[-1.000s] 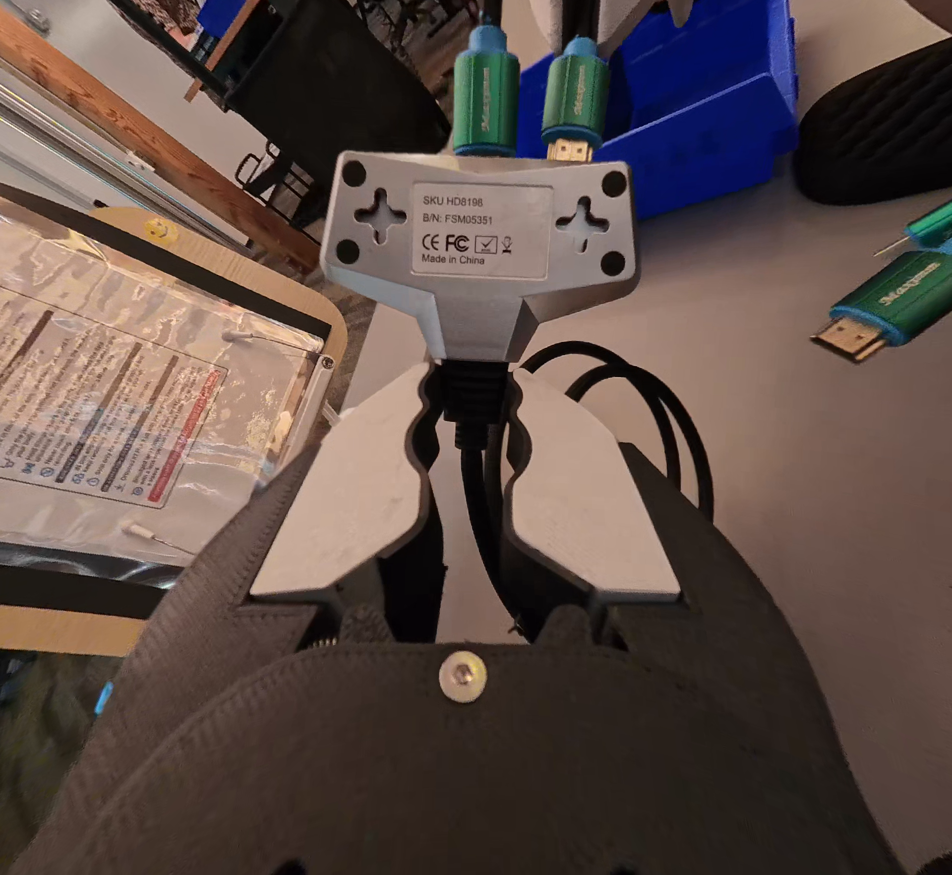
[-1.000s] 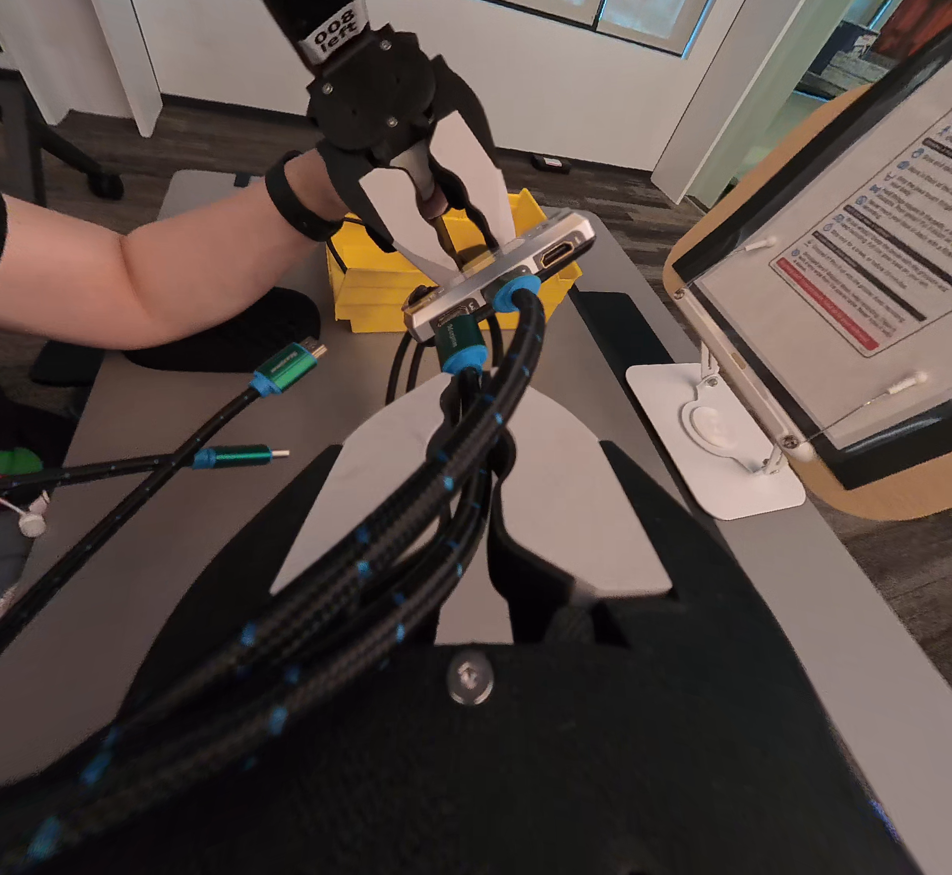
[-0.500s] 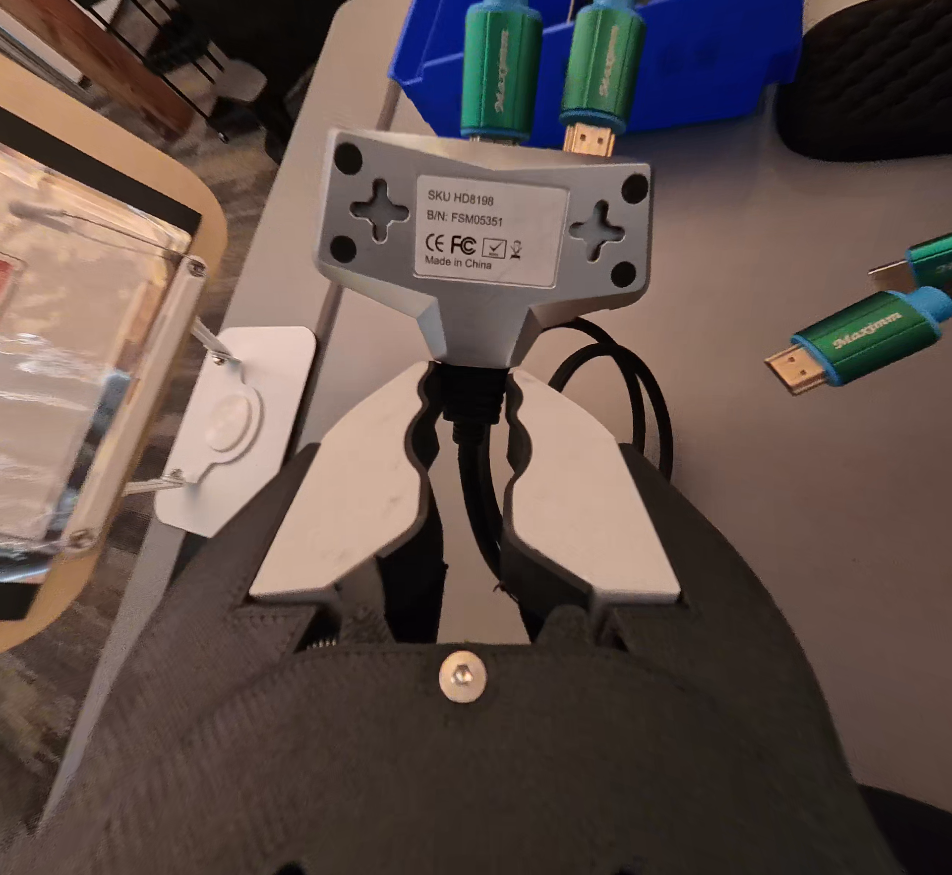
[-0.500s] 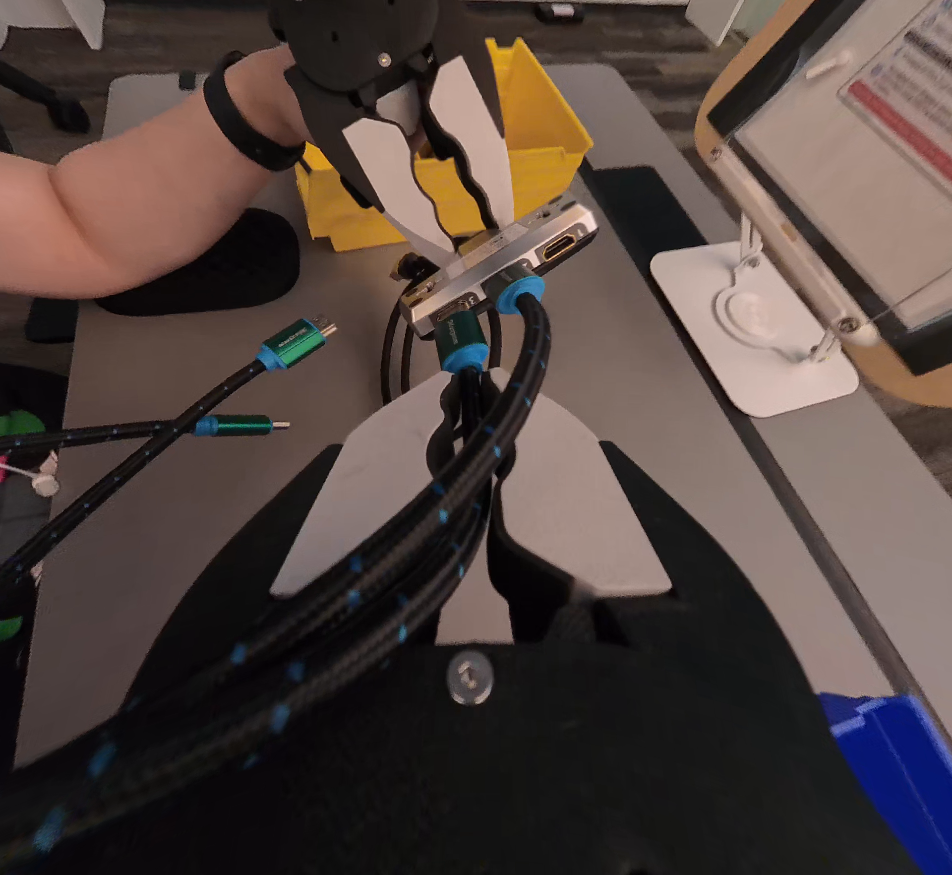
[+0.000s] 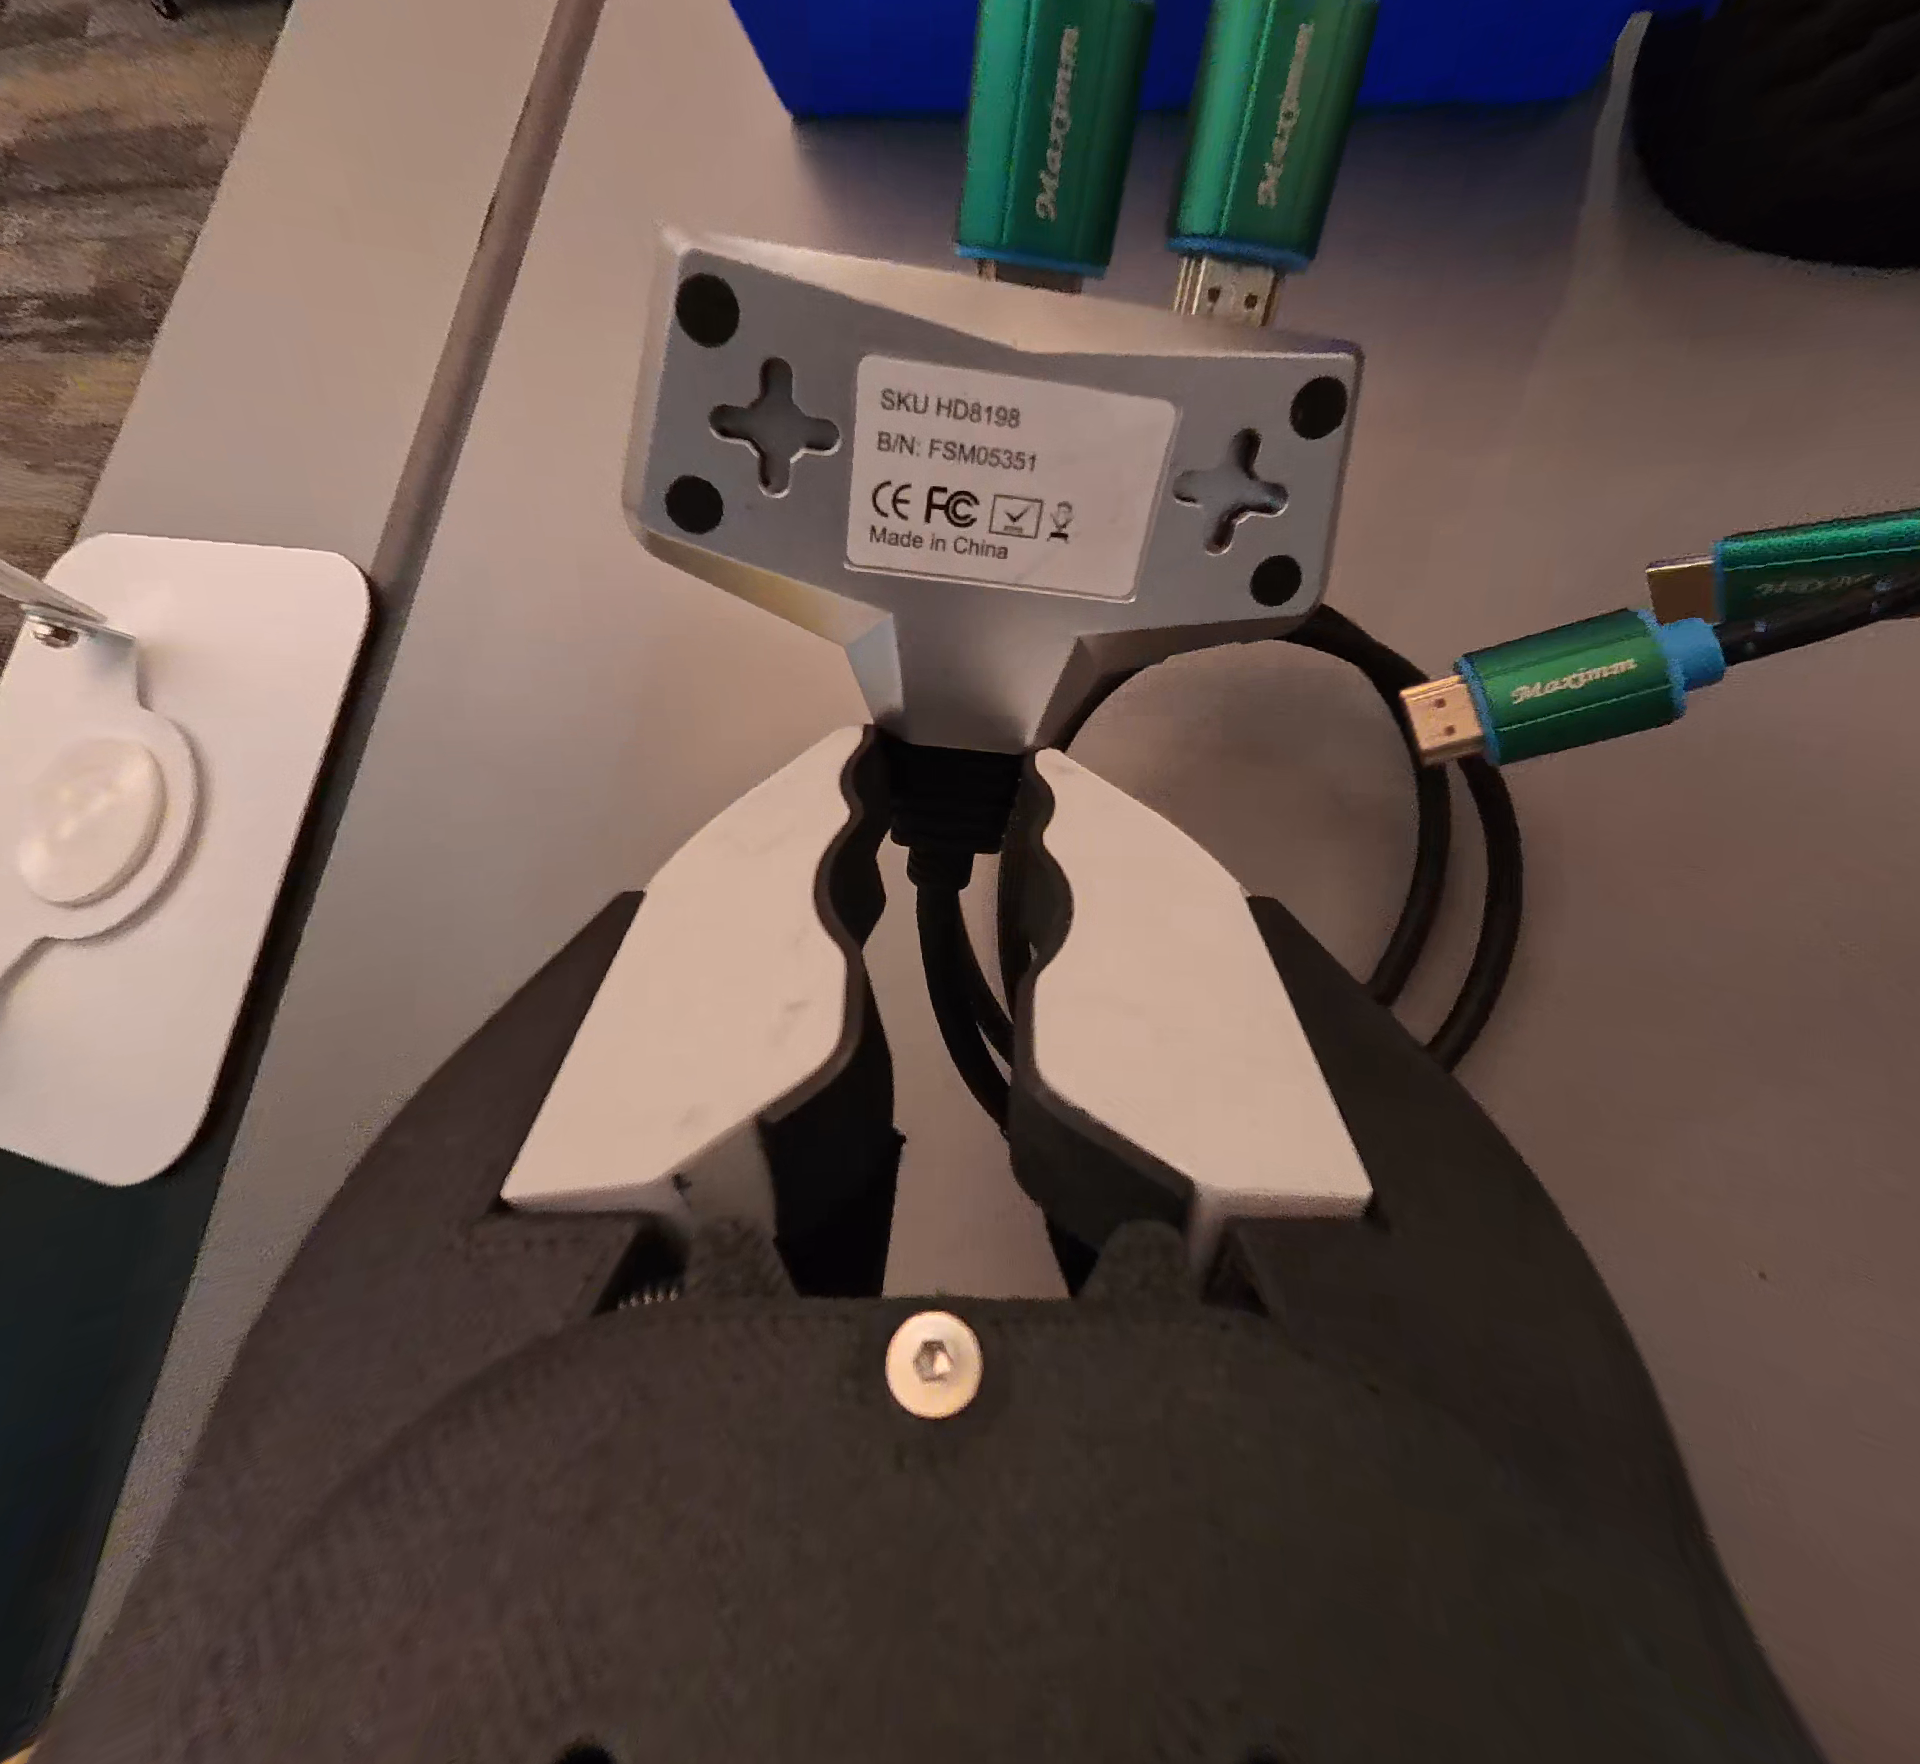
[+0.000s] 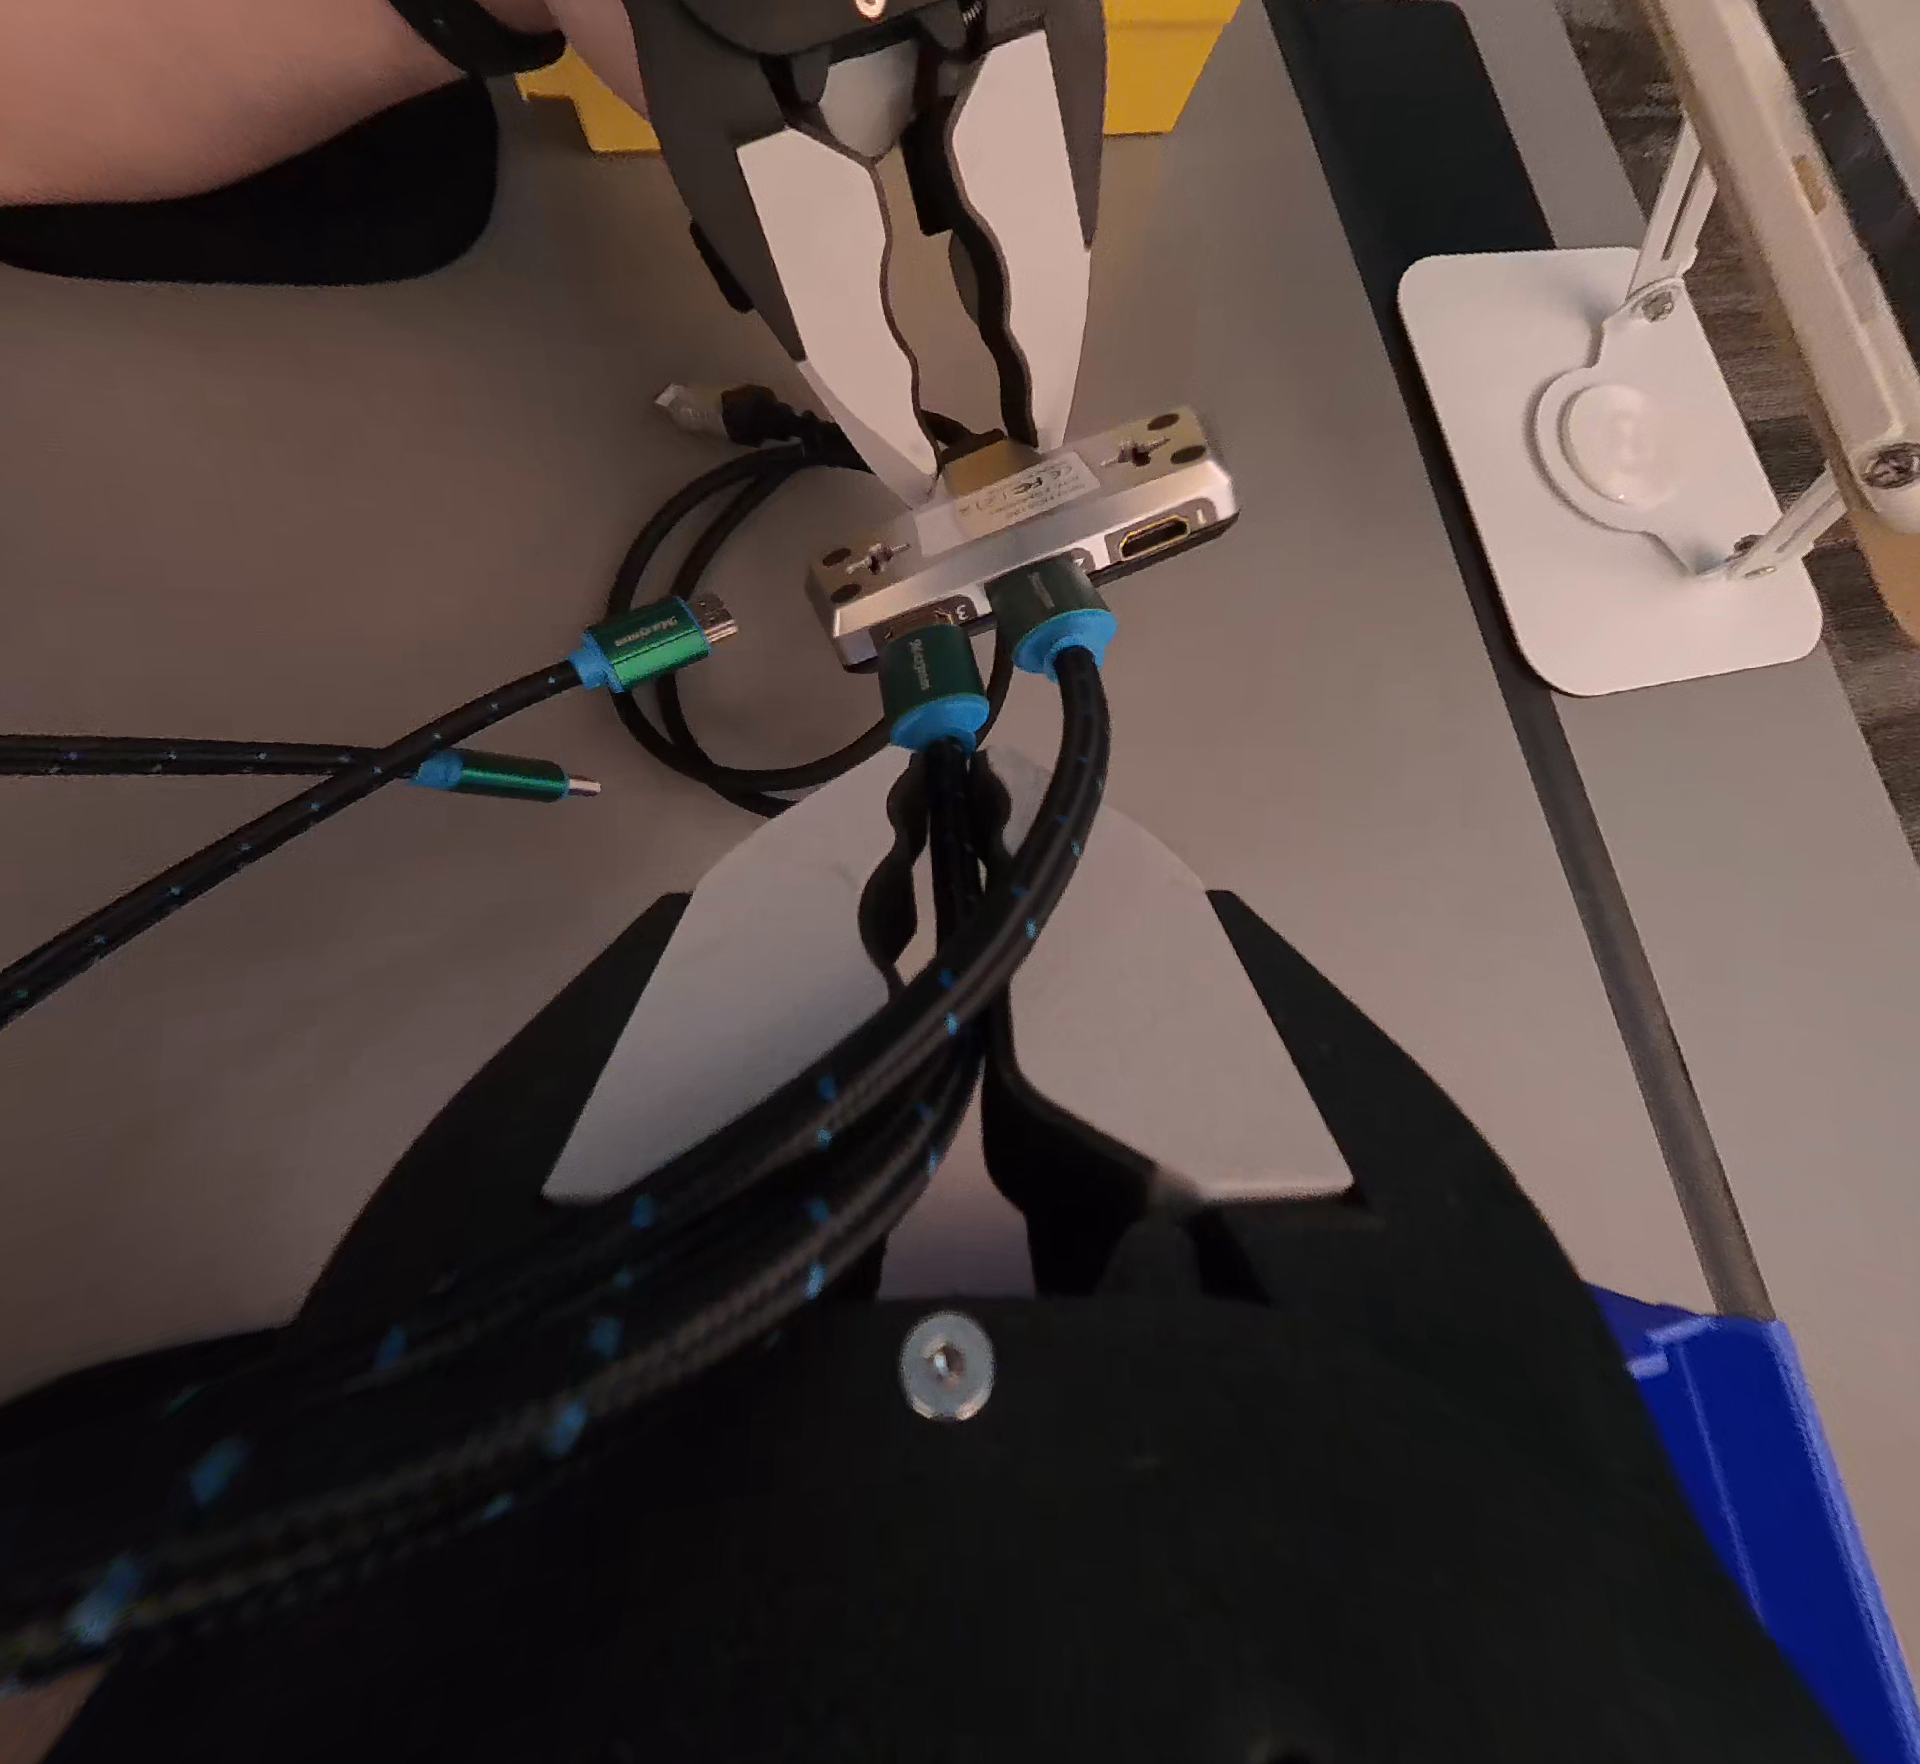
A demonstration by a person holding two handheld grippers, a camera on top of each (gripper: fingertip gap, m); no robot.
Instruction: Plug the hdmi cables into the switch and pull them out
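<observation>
Left wrist view: your left tool (image 5: 940, 758), closed on the switch's (image 5: 987, 478) cable stub, holds it above the table (image 5: 582, 696), while your right tool (image 6: 940, 805), clamped on a braided cable, keeps its green plug (image 5: 1262, 145) half-seated, long axis in line with the port.

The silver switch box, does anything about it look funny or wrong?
Yes. The silver switch box is flipped over, its label side up, held off the grey table by the left gripper. One green-and-blue plug shows its gold tip, so it is not pushed fully in.
</observation>
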